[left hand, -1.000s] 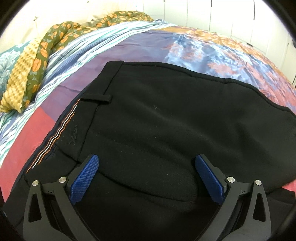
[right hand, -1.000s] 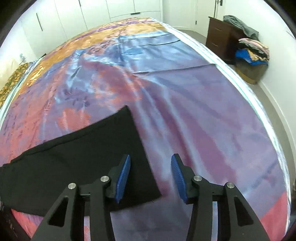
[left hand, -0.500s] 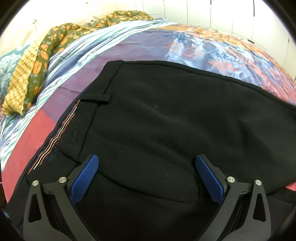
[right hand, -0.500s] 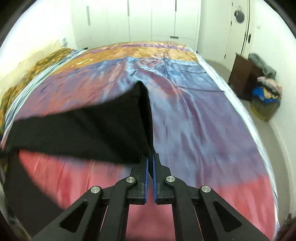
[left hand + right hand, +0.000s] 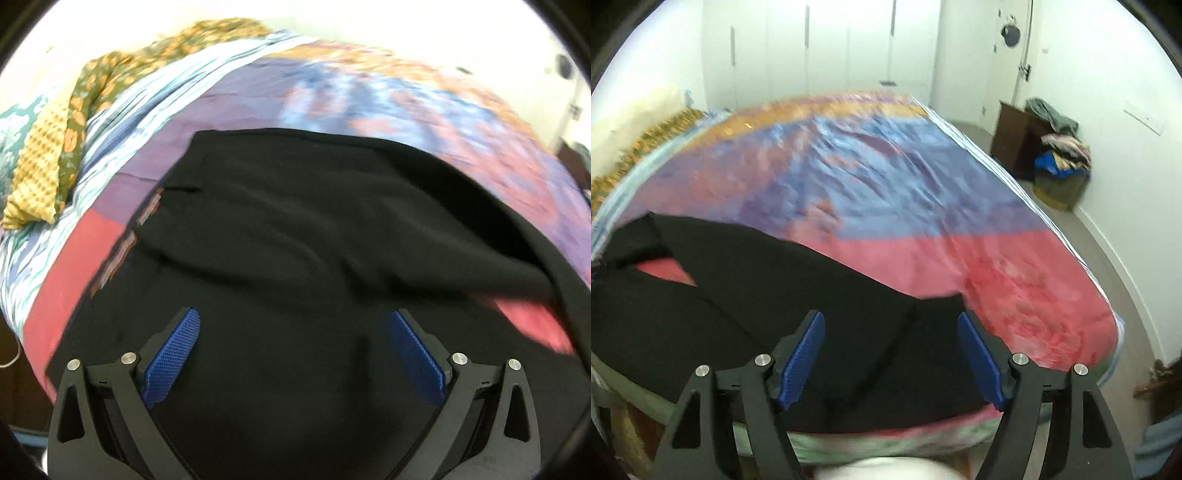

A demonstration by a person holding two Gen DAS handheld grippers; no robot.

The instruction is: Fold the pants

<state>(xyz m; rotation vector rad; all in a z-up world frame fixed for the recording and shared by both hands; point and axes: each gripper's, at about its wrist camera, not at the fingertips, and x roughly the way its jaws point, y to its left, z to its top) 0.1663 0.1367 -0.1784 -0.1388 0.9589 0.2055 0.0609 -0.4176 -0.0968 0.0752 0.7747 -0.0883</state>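
Observation:
Black pants lie on a bed with a colourful satin cover. In the left wrist view the waistband, with its striped lining and a belt loop, is at the left; my left gripper is open just above the cloth near the front edge. In the right wrist view the pant legs lie one over the other along the near bed edge, the hem ends at about the middle. My right gripper is open above the leg ends and holds nothing.
Patterned pillows and a yellow-green cloth lie at the head of the bed. A dark cabinet and a laundry basket with clothes stand by the right wall. White wardrobe doors are behind the bed.
My right gripper was shut on the leg hem half a second ago, carried it to the near edge onto the other leg and has opened, letting it go. The left gripper stayed open.

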